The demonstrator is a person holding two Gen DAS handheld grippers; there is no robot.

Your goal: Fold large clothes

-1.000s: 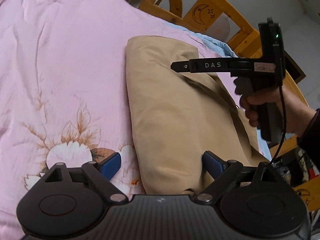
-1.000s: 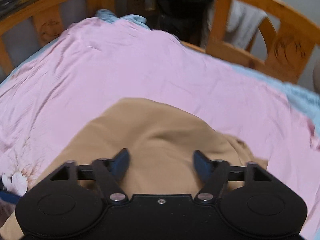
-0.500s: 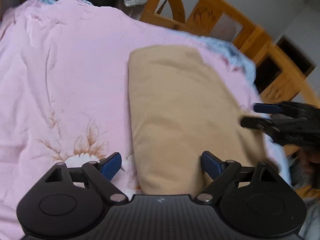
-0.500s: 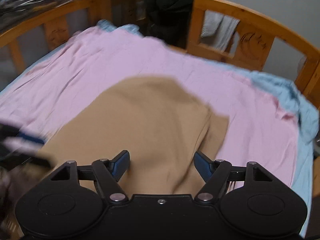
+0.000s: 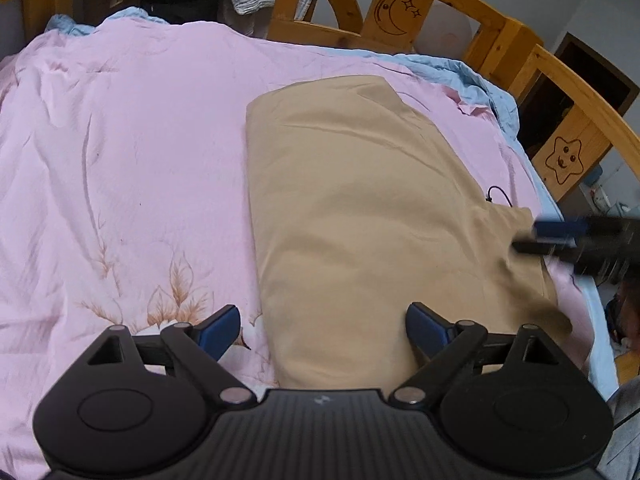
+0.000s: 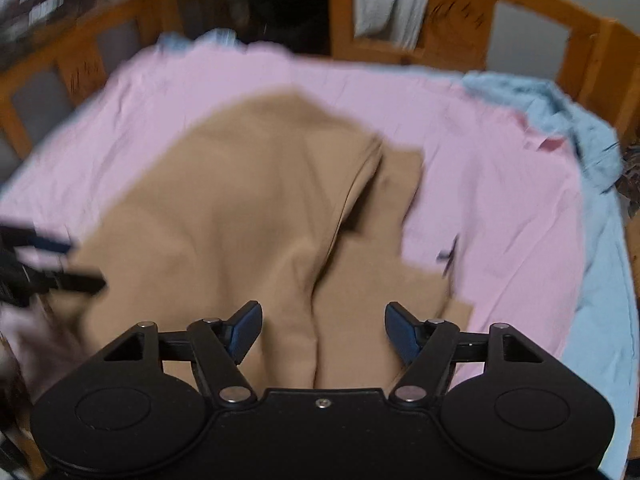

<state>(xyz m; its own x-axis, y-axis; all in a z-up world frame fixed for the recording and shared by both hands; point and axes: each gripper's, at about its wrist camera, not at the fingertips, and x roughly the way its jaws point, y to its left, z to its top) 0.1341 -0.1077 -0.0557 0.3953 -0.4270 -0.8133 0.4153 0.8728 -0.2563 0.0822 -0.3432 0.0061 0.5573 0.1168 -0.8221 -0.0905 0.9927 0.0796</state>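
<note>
The cloth (image 5: 360, 208) is lying lengthwise ahead of both gaping, empty tools, left tool (image 5: 320, 326) and right tool (image 6: 322, 328).

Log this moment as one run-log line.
left gripper: open | right gripper: open | tan garment: folded on pink quilt, unheld

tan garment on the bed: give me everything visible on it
The tan garment is plain, matte woven-looking cloth, folded into a long panel lying flat on the pink floral quilt. Its left edge is a straight, rounded fold; the surface has shallow creases. The right wrist view shows a lengthwise ridge with a lower layer sticking out on the right. Both the left gripper and right gripper are open above it, gripping nothing.
</note>
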